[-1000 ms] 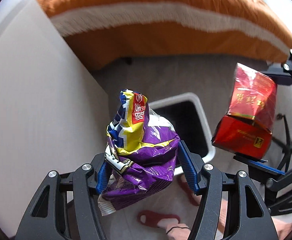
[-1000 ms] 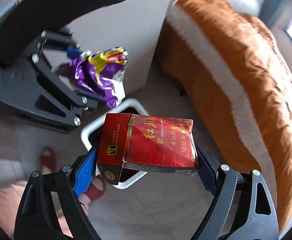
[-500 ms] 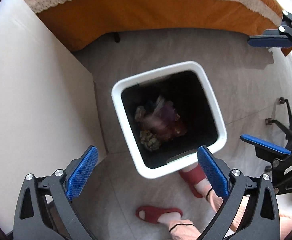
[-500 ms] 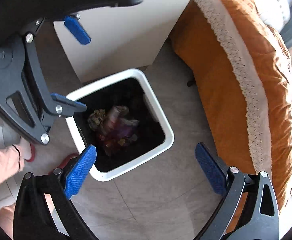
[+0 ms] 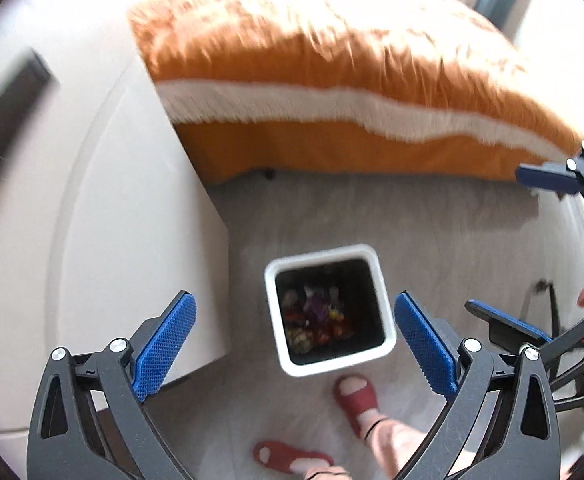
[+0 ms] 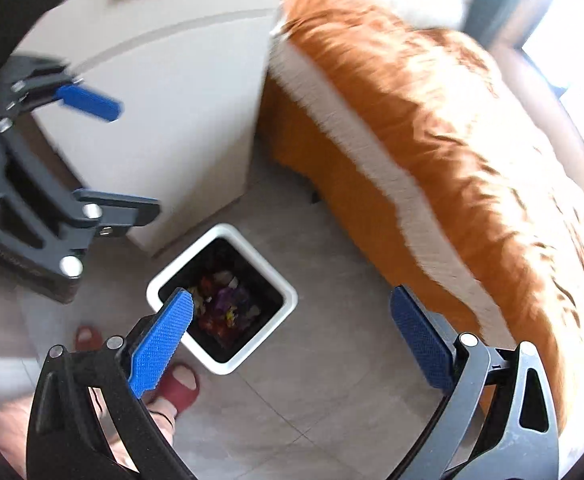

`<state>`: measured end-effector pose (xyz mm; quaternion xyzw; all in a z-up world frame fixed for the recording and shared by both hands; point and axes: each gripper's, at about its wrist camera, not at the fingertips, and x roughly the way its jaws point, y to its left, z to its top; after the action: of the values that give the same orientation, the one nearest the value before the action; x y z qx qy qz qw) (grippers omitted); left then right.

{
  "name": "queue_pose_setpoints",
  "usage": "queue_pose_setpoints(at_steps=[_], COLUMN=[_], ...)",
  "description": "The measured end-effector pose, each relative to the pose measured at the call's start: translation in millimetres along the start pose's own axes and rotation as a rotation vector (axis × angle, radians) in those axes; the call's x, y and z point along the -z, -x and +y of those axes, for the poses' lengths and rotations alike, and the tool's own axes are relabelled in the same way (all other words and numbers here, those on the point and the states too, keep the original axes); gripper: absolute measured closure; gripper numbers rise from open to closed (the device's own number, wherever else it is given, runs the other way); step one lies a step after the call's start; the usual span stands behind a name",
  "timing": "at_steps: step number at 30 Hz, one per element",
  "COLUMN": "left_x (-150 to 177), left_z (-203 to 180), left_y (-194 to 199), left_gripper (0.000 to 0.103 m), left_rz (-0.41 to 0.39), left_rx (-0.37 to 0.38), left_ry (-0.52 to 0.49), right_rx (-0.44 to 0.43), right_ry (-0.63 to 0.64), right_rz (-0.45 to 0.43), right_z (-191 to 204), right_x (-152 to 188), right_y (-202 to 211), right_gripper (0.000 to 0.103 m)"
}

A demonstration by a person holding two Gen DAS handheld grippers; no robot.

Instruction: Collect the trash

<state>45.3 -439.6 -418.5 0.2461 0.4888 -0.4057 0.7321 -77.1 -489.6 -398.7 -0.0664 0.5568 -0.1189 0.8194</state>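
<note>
A white square trash bin [image 5: 388, 334] stands on the grey floor below both grippers; it also shows in the right wrist view [image 6: 288, 296]. Crumpled wrappers [image 5: 318, 316], purple and red among them, lie in its dark inside and show in the right wrist view too [image 6: 224, 308]. My left gripper [image 5: 294, 340] is open and empty, high above the bin. My right gripper [image 6: 292, 338] is open and empty, also high above it. Each gripper shows in the other's view, the right one [image 5: 532, 248] at the right edge, the left one [image 6: 104, 152] at the left.
A white cabinet [image 5: 112, 220] stands left of the bin, with a dark flat object [image 5: 8, 116] on top. A bed with an orange cover [image 5: 332, 80] lies beyond. The person's feet in red slippers [image 5: 356, 396] stand by the bin.
One second ago the left gripper held a purple snack bag and the right a red cigarette pack. Both opened and dropped them into the bin. Both grippers have since risen away.
</note>
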Motion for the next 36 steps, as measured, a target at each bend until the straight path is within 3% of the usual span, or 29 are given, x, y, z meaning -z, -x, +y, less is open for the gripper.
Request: queue_pose_setpoints(at_steps=[5, 9, 17, 21, 27, 31, 36], left_x=[-13, -15, 5, 28, 82, 118, 151], left_z=[5, 28, 103, 140, 187, 215, 234], left_y=[82, 158, 290, 348, 419, 451, 482], left_gripper=[0.005, 0.005, 0.005, 0.005, 0.005, 0.005, 0.005], left_rz=[-0.131, -0.245, -0.432, -0.511, -0.588, -0.615, -0.638], left_rx=[-0.036, -0.141, -0.267, -0.364, -0.469, -0.522, -0.613], left_ry=[0.072, 0.169, 0.396, 0.474, 0.602, 0.672, 0.687], right_rx=[0.024, -0.002, -0.107, -0.1, -0.192, -0.22, -0.274], right_ry=[-0.158, -0.25, -0.258, -0.217, -0.151, -0.101, -0.1], right_rz=[-0.068, -0.169, -0.428, -0.516, -0.587, -0.642, -0.693], right_z=[-20, -19, 26, 65, 118, 154, 187], right_x=[-22, -51, -126, -166, -204, -219, -227], right_y=[61, 117, 218, 262, 310, 336, 363], right_gripper=[0.005, 0.005, 0.005, 0.005, 0.005, 0.005, 0.005])
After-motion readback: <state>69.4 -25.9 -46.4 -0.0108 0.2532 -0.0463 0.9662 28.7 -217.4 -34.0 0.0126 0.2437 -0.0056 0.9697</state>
